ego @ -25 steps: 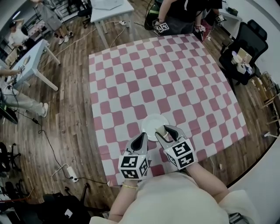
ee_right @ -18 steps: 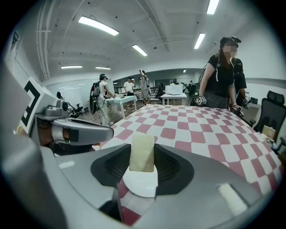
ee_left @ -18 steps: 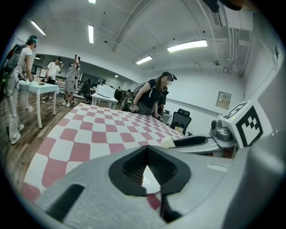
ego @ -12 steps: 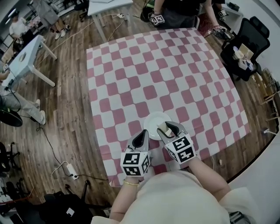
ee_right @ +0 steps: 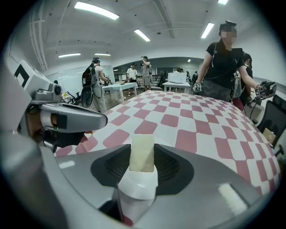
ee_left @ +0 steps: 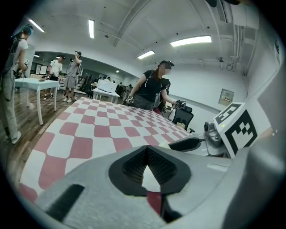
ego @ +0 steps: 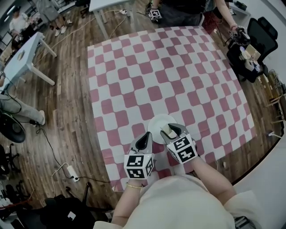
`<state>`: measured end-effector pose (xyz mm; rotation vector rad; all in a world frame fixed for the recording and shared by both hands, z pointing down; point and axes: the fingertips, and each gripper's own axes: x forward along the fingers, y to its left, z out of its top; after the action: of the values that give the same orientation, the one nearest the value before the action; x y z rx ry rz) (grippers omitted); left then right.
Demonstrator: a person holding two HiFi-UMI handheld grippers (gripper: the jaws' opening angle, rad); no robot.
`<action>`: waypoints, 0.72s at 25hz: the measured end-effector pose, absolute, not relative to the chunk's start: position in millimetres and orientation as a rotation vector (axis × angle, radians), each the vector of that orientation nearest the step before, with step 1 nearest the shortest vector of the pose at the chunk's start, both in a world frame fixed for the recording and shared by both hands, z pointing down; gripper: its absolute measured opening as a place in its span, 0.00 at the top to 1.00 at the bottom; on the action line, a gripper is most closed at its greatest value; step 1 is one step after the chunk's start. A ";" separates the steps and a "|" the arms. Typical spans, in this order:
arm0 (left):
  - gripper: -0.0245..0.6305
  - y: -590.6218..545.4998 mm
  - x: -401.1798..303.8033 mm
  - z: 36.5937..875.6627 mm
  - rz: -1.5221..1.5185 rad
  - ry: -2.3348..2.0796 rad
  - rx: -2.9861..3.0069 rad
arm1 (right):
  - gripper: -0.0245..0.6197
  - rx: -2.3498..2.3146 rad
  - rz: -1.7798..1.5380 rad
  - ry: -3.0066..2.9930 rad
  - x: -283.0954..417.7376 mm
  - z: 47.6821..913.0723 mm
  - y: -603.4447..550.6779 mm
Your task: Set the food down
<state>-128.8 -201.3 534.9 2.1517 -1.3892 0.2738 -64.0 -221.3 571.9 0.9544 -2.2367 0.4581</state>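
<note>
Wood floor, pale tables.

the head view looks from above, steeply down, on the whole checkered cloth; the wearer's body fills the bottom edge of the frame. the left gripper view rides very near the left gripper, low over the cloth, and faces along the cloth toward its far side. the right gripper view sits the same way on the right gripper. each gripper view catches the other gripper at its side edge. all three views share the cloth and the person in black at its far edge. the white plate and the pale food piece show in the head and right gripper views.
</note>
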 end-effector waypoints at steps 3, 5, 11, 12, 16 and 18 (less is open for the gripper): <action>0.96 -204.1 -129.9 538.8 0.281 -1.385 2.147 | 0.70 0.935 0.466 -2.210 -65.9 581.8 -224.8; 0.96 -205.7 -129.5 541.6 0.286 -1.381 2.144 | 0.70 0.922 0.471 -2.194 -66.3 588.1 -226.4; 0.96 -208.2 -130.9 548.0 0.298 -1.377 2.131 | 0.70 0.900 0.476 -2.163 -67.5 602.2 -228.9; 0.96 -208.6 -131.1 549.0 0.300 -1.377 2.130 | 0.70 0.897 0.478 -2.157 -67.4 604.5 -228.8; 0.96 -209.9 -132.5 553.1 0.306 -1.374 2.122 | 0.70 0.879 0.480 -2.134 -68.6 609.4 -229.3; 0.96 -211.1 -133.0 554.7 0.309 -1.371 2.119 | 0.70 0.870 0.483 -2.123 -68.6 613.2 -230.2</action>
<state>-133.0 -211.1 554.7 2.1188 -1.3710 0.3094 -68.6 -230.2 613.2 0.8695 -2.1231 0.4831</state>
